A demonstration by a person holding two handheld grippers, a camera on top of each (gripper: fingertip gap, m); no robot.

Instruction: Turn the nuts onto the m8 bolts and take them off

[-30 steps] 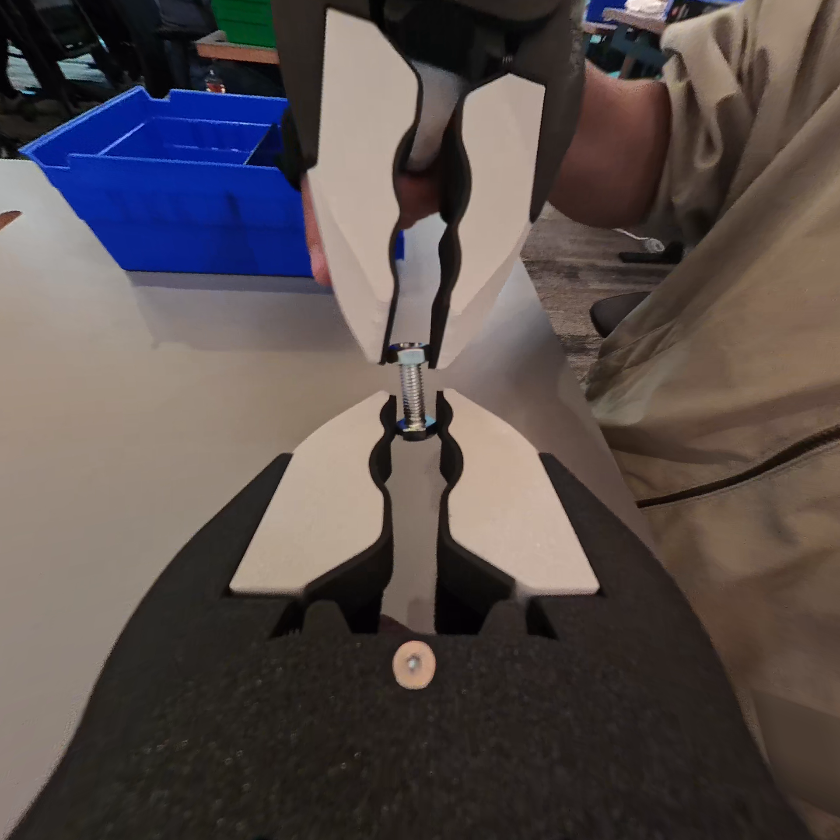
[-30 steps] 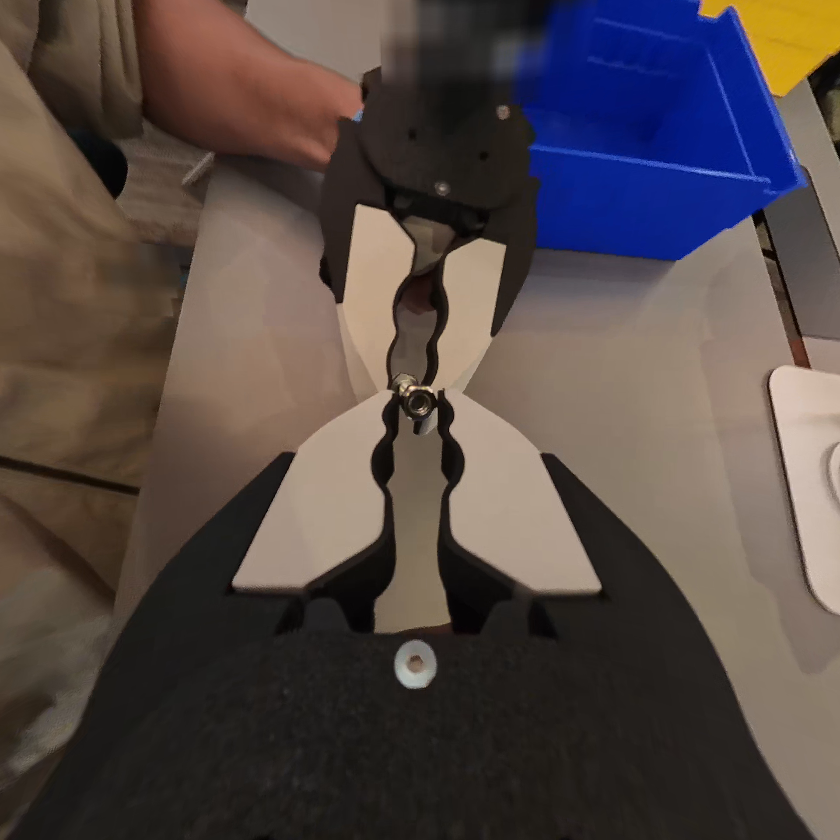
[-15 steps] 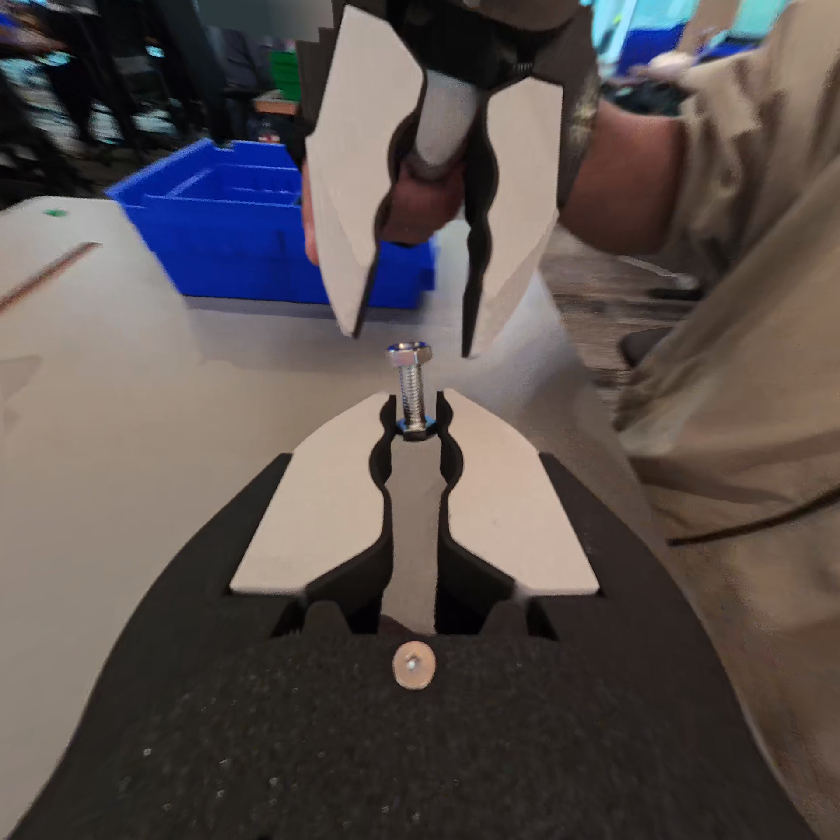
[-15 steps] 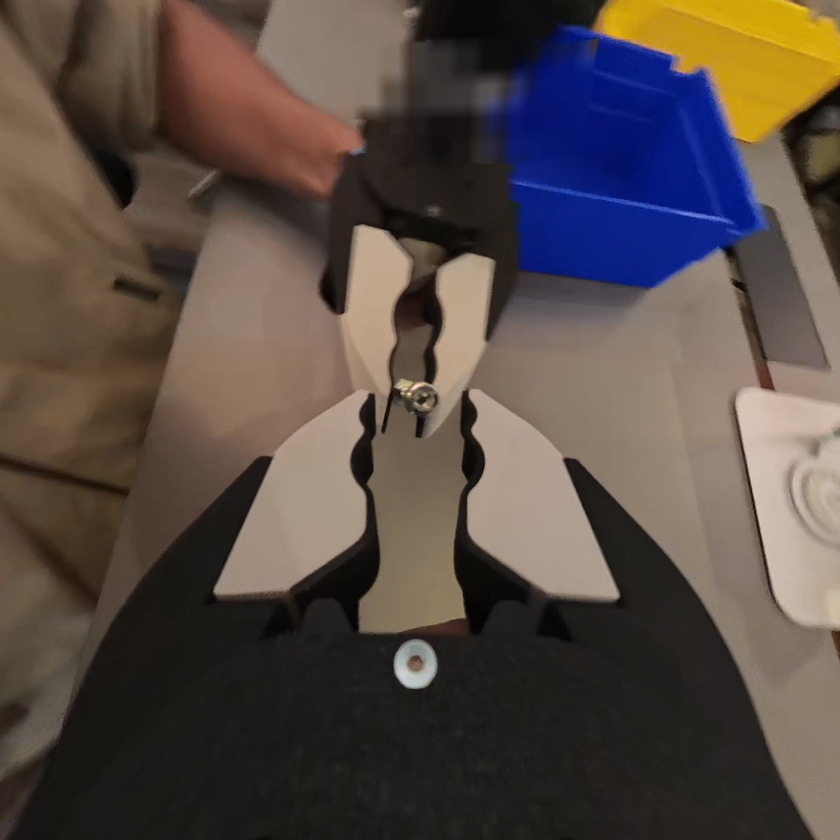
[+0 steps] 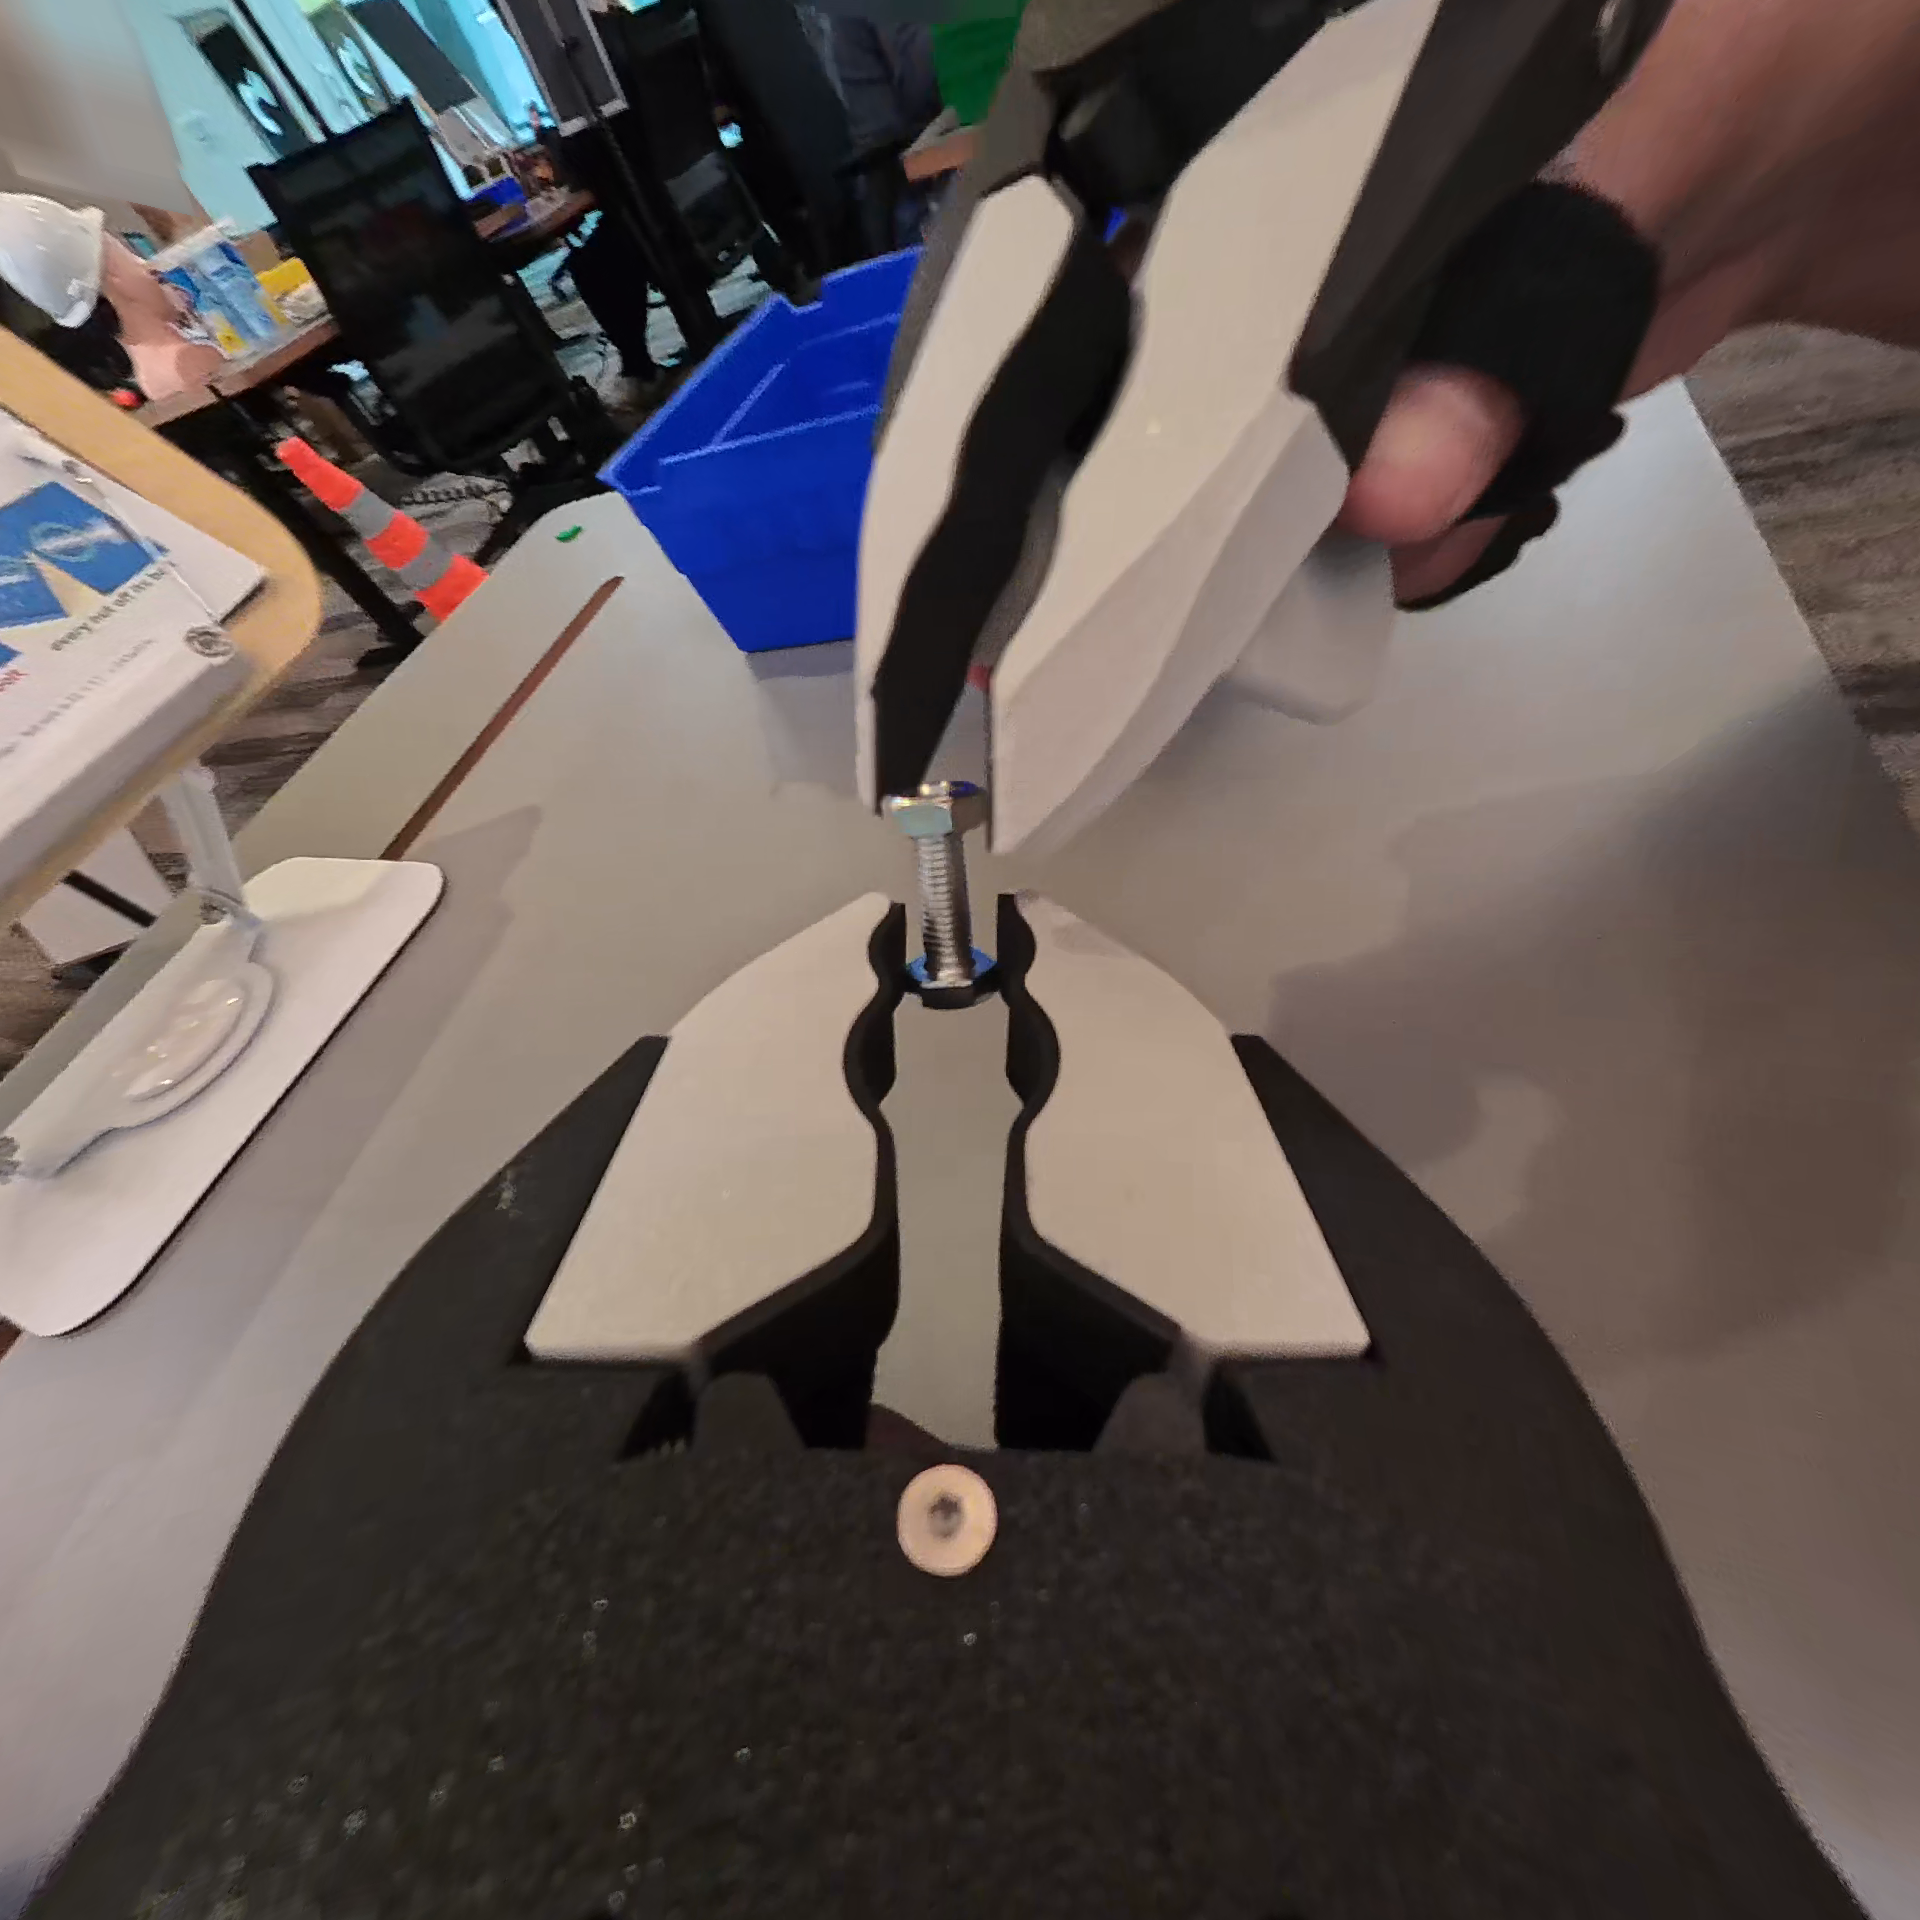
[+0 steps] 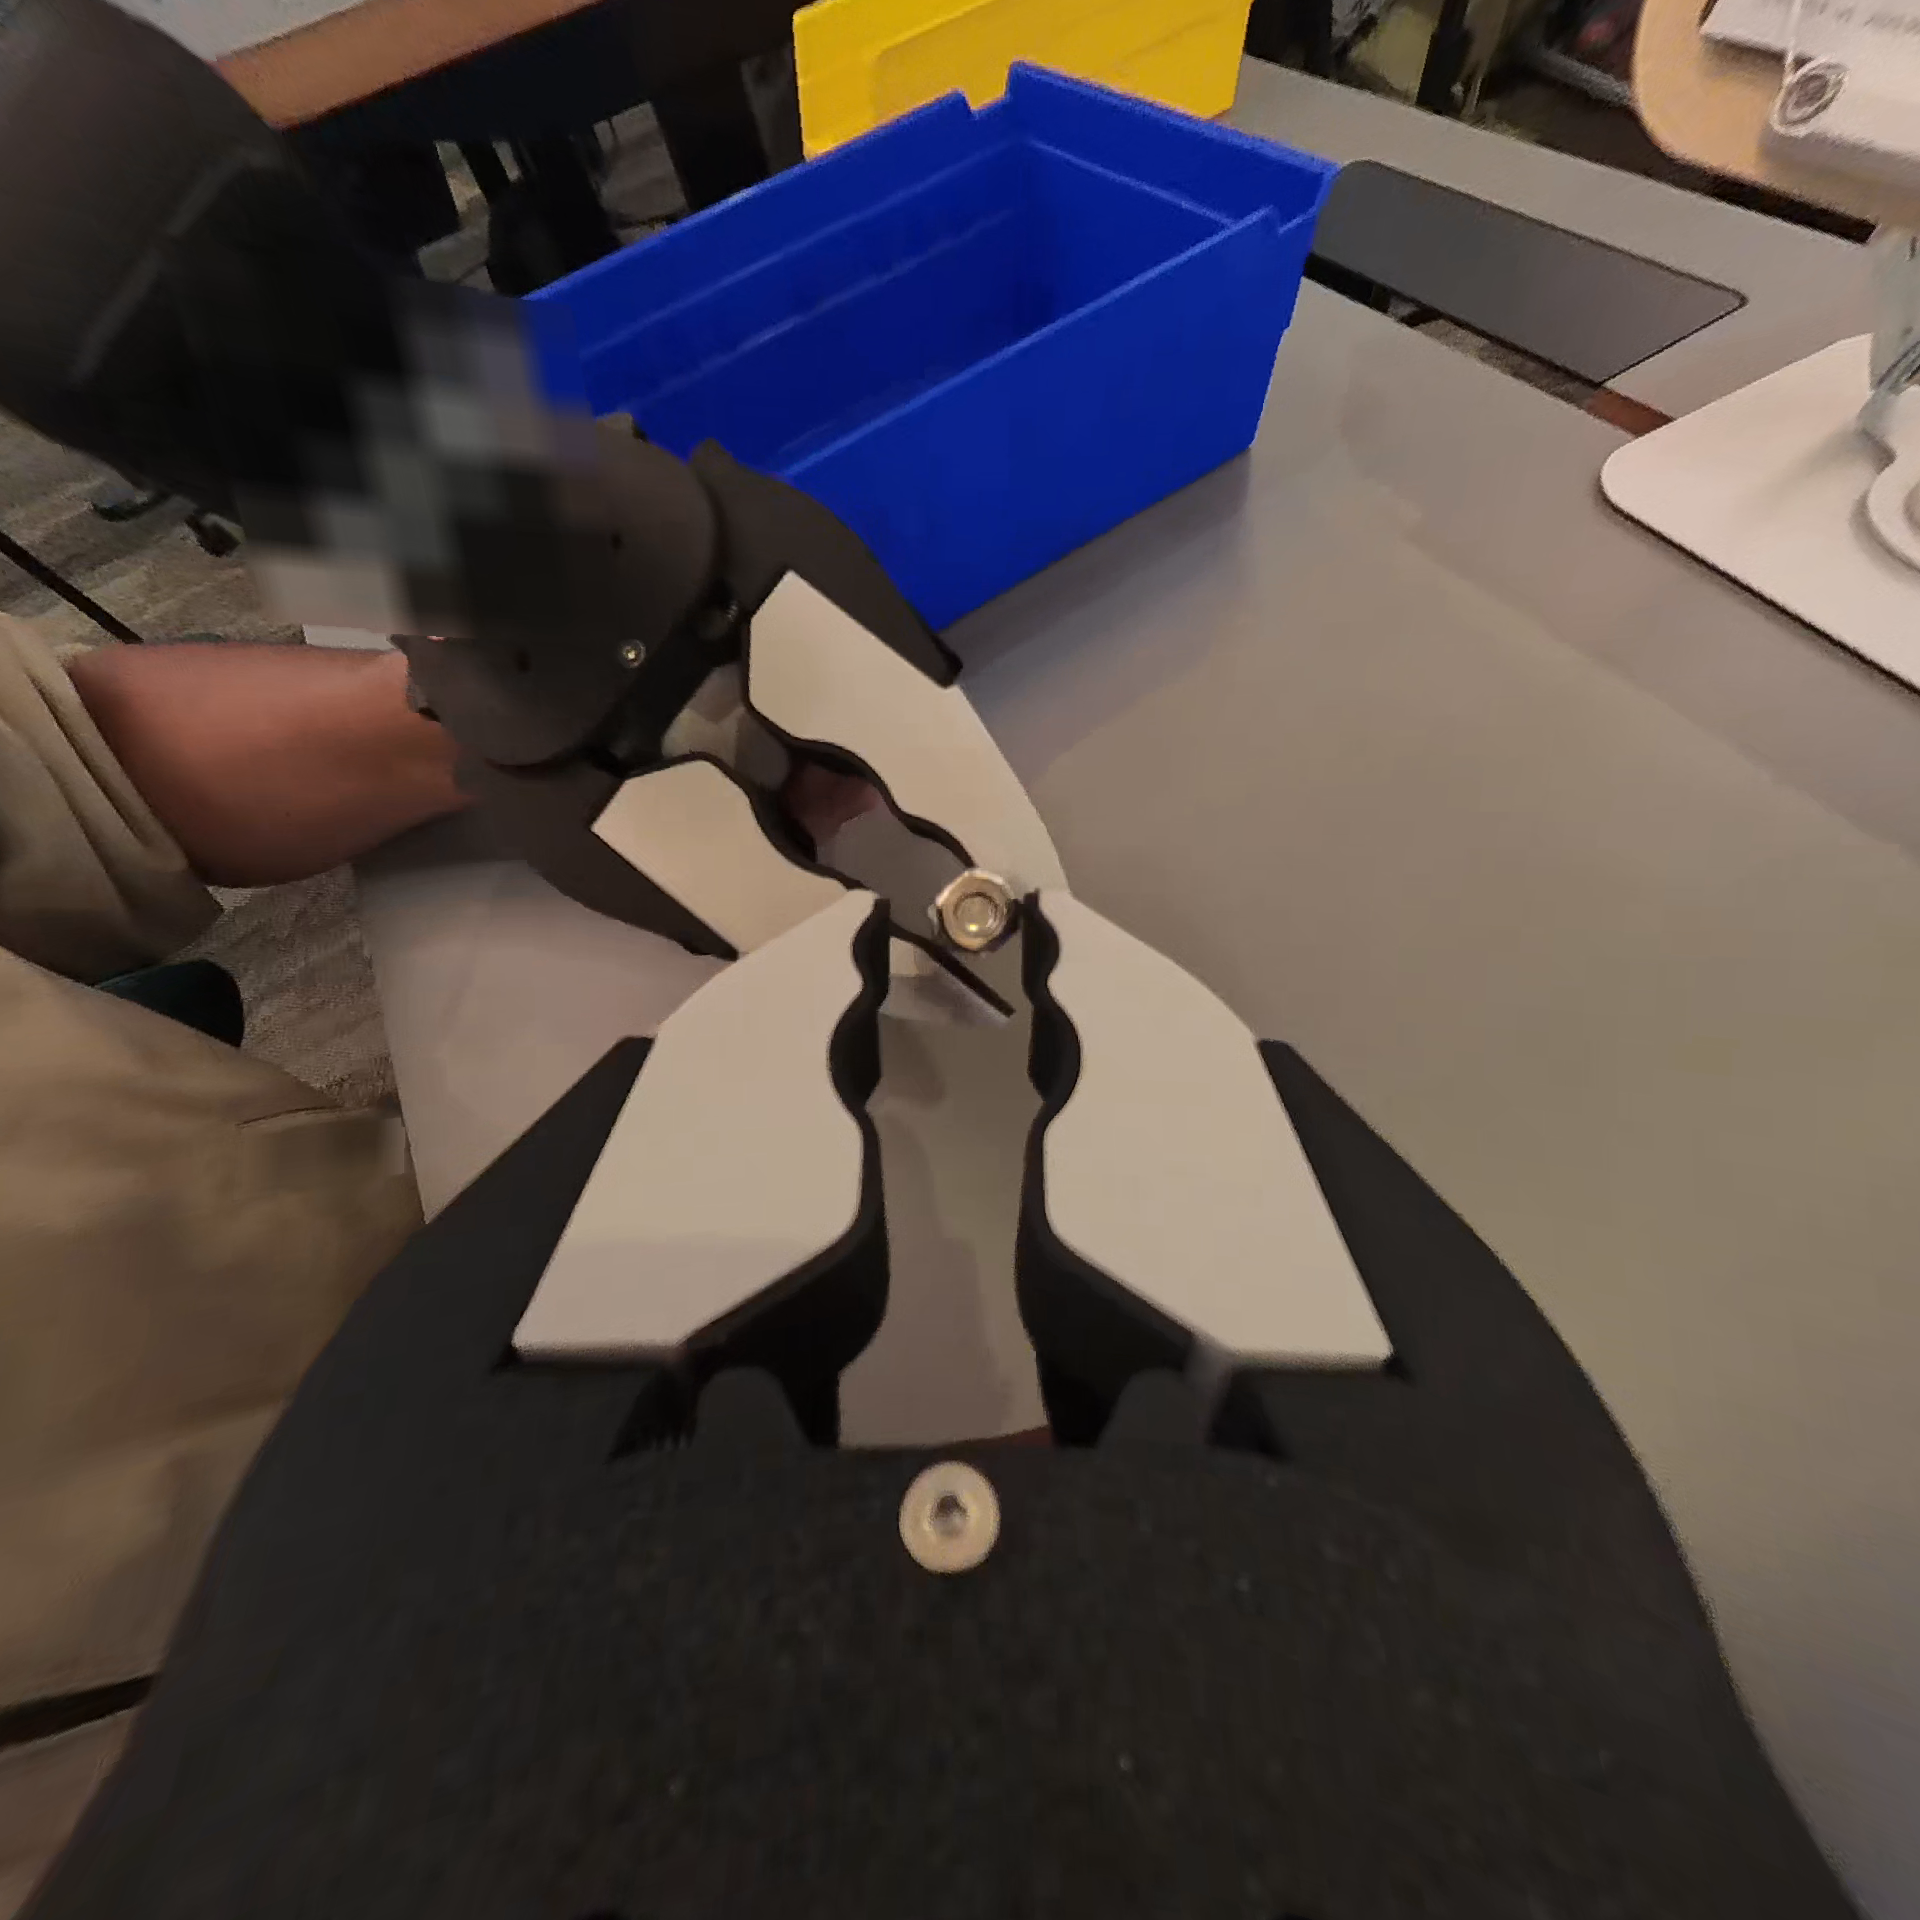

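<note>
The left gripper (image 5: 948, 940) is clenched on the nut (image 5: 948, 979), which sits between the very tips of its two fingers. The bolt (image 5: 940, 896) stands out of that nut, pointing straight ahead from the fingertips, with its threaded shaft bare between the nut and the six-sided head at the far end.

The right gripper (image 5: 935, 805) comes in from the opposite side, tips toward the left gripper's tips. In the left wrist view its two fingers lie on either side of the bolt head, the dark pad of one at the head's left edge and the pale finger at its right. In the right wrist view the bolt head (image 6: 975, 914) shows end-on just inside the tips of the right gripper (image 6: 954, 920), against the right finger, with a gap on the left side. Whether these fingers are already pressing the head or only bracketing it cannot be told.

In that same view the left gripper (image 6: 940, 904) reaches in from the left at a slant, its tips meeting the right gripper's tips.

Both grippers hang over a grey table (image 5: 1455, 935). Beyond the fingertips a blue bin (image 6: 987, 343) stands on the table, well apart from the bolt. A white flat stand base (image 5: 208, 1049) lies off to the left of the left gripper's fingers.
</note>
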